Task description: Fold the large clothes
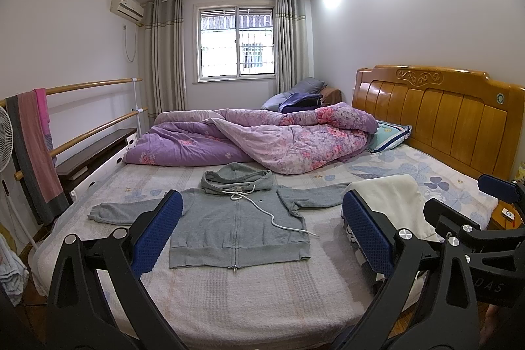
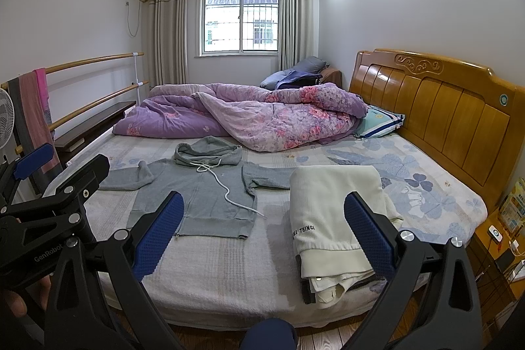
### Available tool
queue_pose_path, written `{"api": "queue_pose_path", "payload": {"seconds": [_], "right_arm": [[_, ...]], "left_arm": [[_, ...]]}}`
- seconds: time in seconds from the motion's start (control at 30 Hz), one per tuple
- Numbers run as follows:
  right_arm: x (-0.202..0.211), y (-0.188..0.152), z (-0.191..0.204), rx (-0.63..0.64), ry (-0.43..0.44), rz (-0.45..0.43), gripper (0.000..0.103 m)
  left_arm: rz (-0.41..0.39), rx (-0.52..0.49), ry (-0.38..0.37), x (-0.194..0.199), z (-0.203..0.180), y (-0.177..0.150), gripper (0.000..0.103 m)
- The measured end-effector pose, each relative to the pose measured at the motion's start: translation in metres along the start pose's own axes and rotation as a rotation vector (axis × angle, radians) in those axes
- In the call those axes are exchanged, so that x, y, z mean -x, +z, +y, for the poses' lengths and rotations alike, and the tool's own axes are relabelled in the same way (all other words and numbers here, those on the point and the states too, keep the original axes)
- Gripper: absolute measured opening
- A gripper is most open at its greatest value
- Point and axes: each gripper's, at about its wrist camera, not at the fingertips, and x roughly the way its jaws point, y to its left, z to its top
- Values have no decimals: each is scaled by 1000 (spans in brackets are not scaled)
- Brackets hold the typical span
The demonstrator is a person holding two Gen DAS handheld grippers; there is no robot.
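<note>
Your left gripper (image 1: pixel 262 238) and right gripper (image 2: pixel 264 235) both gape wide, holding nothing. The grey hoodie (image 1: pixel 236 218) lies spread flat beside the folded cream garment (image 2: pixel 331 212).

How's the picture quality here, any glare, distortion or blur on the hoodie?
Left wrist view: the grey hoodie is sharp and evenly lit; fisheye bends the wooden headboard; ceiling lights blow out on the wall. Right wrist view: same glare top right, dark corner vignetting, folded cream garment in focus.
</note>
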Motion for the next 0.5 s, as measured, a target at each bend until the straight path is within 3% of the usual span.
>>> {"api": "queue_pose_path", "payload": {"seconds": [0.5], "right_arm": [[-2,1,-2,-3,1,5,95]], "left_arm": [[4,0,1,-1,1,-1,98]]}}
